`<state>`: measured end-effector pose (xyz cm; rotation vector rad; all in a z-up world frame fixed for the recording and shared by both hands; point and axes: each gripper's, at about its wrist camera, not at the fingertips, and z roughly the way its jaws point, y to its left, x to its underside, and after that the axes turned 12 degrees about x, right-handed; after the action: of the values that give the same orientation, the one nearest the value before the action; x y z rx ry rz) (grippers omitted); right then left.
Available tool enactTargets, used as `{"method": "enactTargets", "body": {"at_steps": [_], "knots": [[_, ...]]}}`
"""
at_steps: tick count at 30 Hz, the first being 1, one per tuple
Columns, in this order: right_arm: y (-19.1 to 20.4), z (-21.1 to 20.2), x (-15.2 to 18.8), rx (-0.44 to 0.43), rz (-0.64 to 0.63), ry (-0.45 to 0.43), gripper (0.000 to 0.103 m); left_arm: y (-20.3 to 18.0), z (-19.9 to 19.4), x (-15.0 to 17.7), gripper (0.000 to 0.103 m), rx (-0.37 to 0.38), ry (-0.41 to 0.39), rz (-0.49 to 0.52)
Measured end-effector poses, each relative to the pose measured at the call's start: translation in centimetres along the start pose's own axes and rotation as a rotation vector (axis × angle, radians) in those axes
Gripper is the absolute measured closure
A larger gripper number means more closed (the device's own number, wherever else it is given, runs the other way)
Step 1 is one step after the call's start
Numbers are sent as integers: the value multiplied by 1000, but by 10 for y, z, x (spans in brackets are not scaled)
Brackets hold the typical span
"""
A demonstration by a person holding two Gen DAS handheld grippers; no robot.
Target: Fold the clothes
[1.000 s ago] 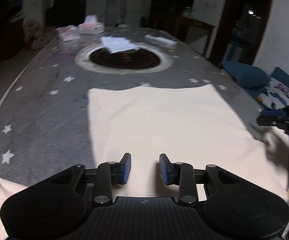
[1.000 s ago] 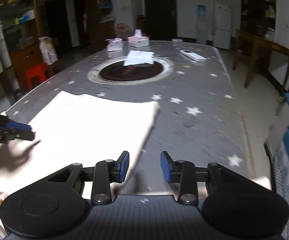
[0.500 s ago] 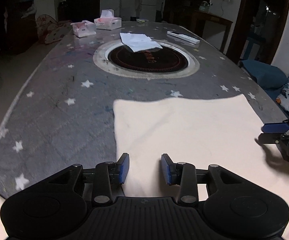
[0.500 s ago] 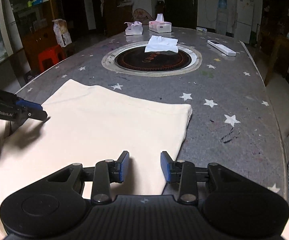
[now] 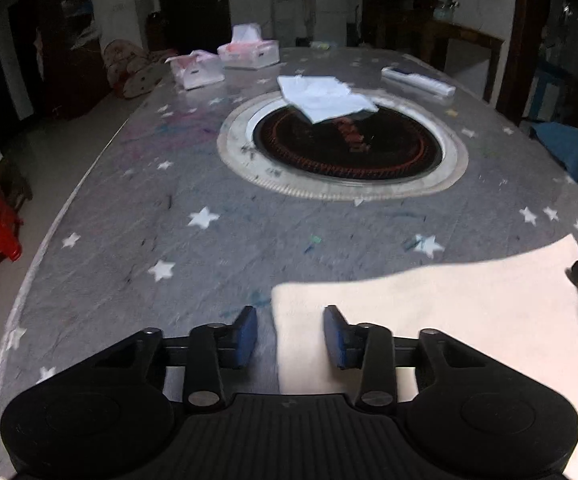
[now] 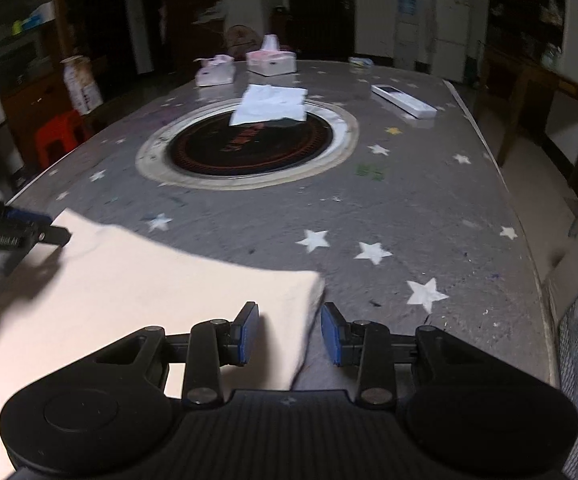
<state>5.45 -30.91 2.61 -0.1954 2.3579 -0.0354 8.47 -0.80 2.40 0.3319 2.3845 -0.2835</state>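
Cream cloth (image 5: 449, 320) flat on worktop (image 5: 169, 208), near edge. Left tongs (image 5: 290, 334) w/ jaws apart, just been closing, straddling cloth's left edge, nothing pinched. Right tongs (image 6: 289, 330) apart over right corner. Prob lining up both corners for fold.

Dim room, with one bright patch on the cloth (image 5: 449, 312) (almost washed out); fisheye edges bend, and motion softens everything.

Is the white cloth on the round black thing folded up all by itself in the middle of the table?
Yes, a folded white cloth lies alone, partly on the round black plate at the table's middle.
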Motion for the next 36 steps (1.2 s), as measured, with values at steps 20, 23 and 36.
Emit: {"method": "enactTargets", "body": {"at_steps": [20, 23, 36], "knots": [[12, -37, 3, -46, -92, -43, 81, -21, -32, 13, 76, 9, -94, 77], [26, -60, 22, -88, -142, -44, 76, -35, -53, 31, 69, 56, -91, 102], [80, -126, 110, -190, -290, -67, 58, -88, -109, 125, 49, 163, -90, 181]]}}
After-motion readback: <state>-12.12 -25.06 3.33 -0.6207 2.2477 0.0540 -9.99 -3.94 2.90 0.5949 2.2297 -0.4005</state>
